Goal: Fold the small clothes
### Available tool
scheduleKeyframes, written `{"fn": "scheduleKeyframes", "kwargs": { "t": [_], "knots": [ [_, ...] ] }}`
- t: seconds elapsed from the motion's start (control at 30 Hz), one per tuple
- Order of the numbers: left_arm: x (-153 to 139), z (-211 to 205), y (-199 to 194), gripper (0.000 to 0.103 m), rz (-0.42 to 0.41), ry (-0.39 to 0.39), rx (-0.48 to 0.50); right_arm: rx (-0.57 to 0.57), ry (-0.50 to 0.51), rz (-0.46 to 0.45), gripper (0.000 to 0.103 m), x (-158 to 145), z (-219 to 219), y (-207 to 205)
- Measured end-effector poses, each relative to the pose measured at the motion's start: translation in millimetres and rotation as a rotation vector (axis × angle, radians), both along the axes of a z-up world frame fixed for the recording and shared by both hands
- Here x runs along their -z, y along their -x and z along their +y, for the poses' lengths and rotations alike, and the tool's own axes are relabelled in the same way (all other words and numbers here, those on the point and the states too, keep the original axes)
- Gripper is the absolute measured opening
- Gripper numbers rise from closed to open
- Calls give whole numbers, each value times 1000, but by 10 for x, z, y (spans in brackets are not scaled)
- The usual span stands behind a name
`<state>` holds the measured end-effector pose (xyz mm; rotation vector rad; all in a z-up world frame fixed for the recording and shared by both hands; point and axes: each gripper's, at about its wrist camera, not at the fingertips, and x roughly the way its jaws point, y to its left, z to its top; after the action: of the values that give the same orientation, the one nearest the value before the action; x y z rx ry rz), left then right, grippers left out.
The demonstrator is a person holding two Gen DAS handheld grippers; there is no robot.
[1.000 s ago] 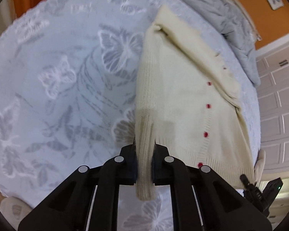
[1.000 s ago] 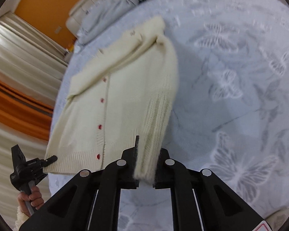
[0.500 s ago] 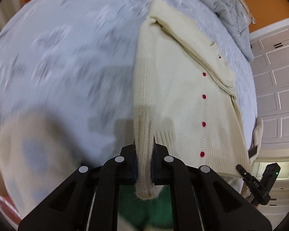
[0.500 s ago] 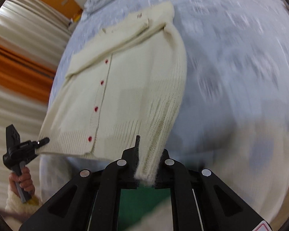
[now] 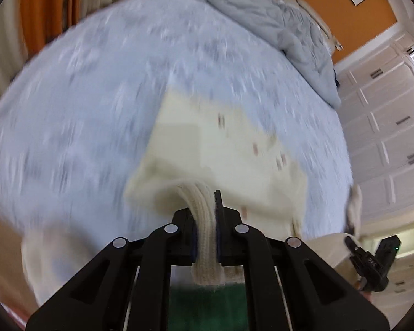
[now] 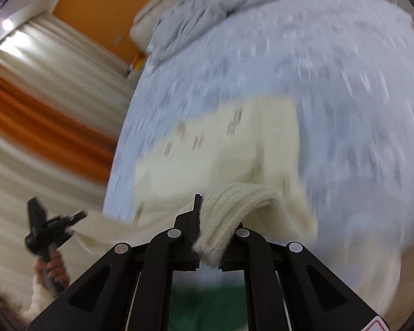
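Note:
A cream knitted cardigan (image 5: pixel 223 149) with small red buttons lies on the pale blue bed cover (image 5: pixel 91 104), blurred by motion. My left gripper (image 5: pixel 205 215) is shut on its ribbed cuff, and the fabric hangs out behind the jaws. My right gripper (image 6: pixel 211 218) is shut on the other ribbed cuff of the cardigan (image 6: pixel 229 149), which curls over to the right. Each gripper shows in the other's view: the right one (image 5: pixel 372 259) at lower right, the left one (image 6: pixel 47 229) at lower left in a hand.
A rumpled grey duvet (image 5: pixel 276 19) lies at the head of the bed. White wardrobe doors (image 5: pixel 386 127) stand to the right, orange and cream curtains (image 6: pixel 36 115) to the left. The near edge of the bed (image 6: pixel 367 242) and a green floor (image 5: pixel 207 303) lie below the grippers.
Both grippers have pulled the cuffs back toward the bed's near edge and tilted up. The cardigan now looks shorter and bunched, with the sleeves drawn down over its body.

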<state>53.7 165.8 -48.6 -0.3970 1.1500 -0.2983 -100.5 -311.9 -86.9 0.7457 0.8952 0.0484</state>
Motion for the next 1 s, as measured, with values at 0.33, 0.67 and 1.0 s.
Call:
{"fn": "scheduleKeyframes", "kwargs": {
  "t": [0.33, 0.67, 1.0],
  "knots": [
    [1047, -304, -1465, 55, 70, -232, -161, 259, -129, 135, 28, 944, -571, -1238],
    [884, -386, -1179, 92, -43, -254, -36, 134, 253, 148, 66, 823, -136, -1177],
    [1159, -566, -1474, 12, 13, -328, -11, 82, 237, 148, 8, 923, -152, -1409]
  ]
}}
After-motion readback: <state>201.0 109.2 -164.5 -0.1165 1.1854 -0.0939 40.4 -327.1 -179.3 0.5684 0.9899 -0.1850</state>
